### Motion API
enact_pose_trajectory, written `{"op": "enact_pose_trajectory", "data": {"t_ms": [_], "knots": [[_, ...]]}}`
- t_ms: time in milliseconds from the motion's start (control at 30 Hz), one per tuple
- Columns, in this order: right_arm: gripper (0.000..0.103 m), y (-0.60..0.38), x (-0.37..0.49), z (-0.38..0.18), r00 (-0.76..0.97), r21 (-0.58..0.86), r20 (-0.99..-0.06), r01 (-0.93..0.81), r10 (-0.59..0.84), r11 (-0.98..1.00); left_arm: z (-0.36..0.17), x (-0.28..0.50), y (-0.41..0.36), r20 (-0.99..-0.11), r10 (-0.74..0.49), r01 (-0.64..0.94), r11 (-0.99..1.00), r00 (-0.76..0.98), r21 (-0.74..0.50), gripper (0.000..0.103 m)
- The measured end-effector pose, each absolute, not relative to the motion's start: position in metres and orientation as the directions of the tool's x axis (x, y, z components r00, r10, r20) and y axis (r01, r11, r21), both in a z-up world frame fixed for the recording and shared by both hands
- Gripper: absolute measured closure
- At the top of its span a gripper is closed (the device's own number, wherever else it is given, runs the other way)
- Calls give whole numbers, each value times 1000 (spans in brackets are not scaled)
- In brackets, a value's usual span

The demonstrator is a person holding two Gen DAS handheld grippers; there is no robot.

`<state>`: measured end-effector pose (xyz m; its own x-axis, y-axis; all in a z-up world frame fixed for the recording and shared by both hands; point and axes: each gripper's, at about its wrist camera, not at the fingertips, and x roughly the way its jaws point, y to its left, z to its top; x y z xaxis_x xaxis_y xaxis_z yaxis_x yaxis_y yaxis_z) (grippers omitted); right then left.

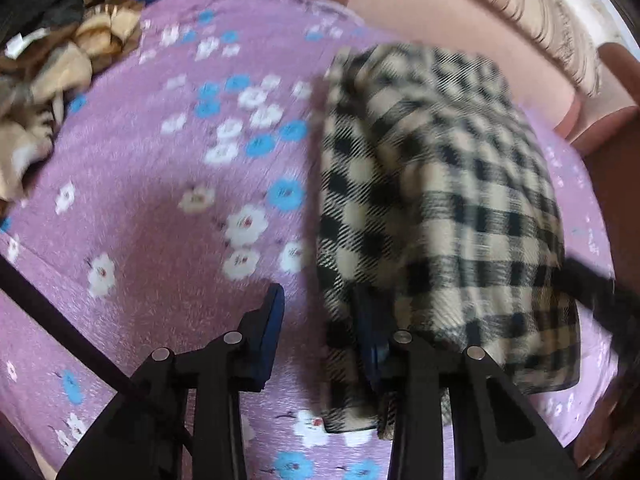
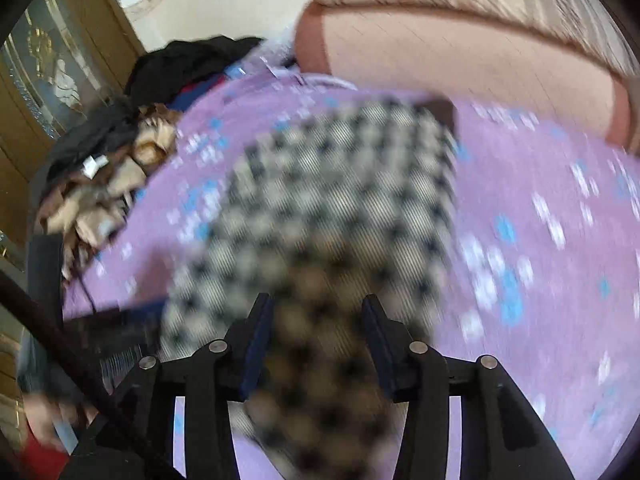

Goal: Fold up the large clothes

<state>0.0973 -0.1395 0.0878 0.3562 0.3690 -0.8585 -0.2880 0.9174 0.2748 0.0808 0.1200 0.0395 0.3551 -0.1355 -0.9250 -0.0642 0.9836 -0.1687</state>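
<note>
- One plaid garment (image 1: 440,208) is lying folded into a compact block on the bed (image 1: 160,208), toward the headboard (image 1: 440,28) side; it looks mostly folded already, likely so it can be stacked.
- Left tool (image 1: 320,320) is sitting wide open; its right finger is touching or tucked under the garment's near edge, its left finger is over bare sheet, so it is gripping nothing. It is probably placed there to release or square the edge.
- Right tool (image 2: 316,320) is spread open with plaid cloth lying between its fingers; heavy blur makes it hard to tell whether the pads are touching the cloth, but nothing is being pinched.
- One pile of other clothes (image 1: 52,92) is sitting well apart at the bed's far corner, likely waiting for folding.
- Count: two tools, one plaid garment, one pile.
</note>
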Motion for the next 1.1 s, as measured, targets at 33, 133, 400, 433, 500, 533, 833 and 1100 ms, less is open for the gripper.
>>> {"op": "enact_pose_trajectory", "data": {"t_ms": [33, 133, 400, 433, 500, 533, 833, 1100], "knots": [[53, -147, 89, 82, 354, 270, -863, -281, 361, 921, 41, 79, 118, -924, -125, -55, 986, 362, -154, 69], [53, -166, 59, 57, 339, 246, -885, -242, 320, 938, 44, 73, 112, -927, -50, -25, 998, 371, -63, 69], [52, -194, 22, 58, 337, 304, -873, -187, 352, 934, 54, 61, 124, -914, -78, -24, 995, 398, -95, 69], [52, -194, 19, 61, 347, 301, -870, -190, 351, 934, 59, 59, 129, -908, -97, -33, 992, 407, -121, 69], [52, -190, 16, 75, 390, 288, -852, -205, 348, 935, 66, 56, 137, -896, -120, -54, 986, 427, -158, 69], [52, -184, 16, 84, 414, 280, -841, -220, 349, 935, 71, 54, 143, -886, -118, -74, 983, 448, -169, 69], [41, -92, 51, 114, 421, 251, -806, -392, 415, 885, 97, 55, 184, -828, -93, -195, 951, 554, -238, 60], [78, -31, 106, 74, 403, 33, -896, -361, 188, 932, 96, 55, 198, -822, -124, -229, 928, 556, -294, 60]]}}
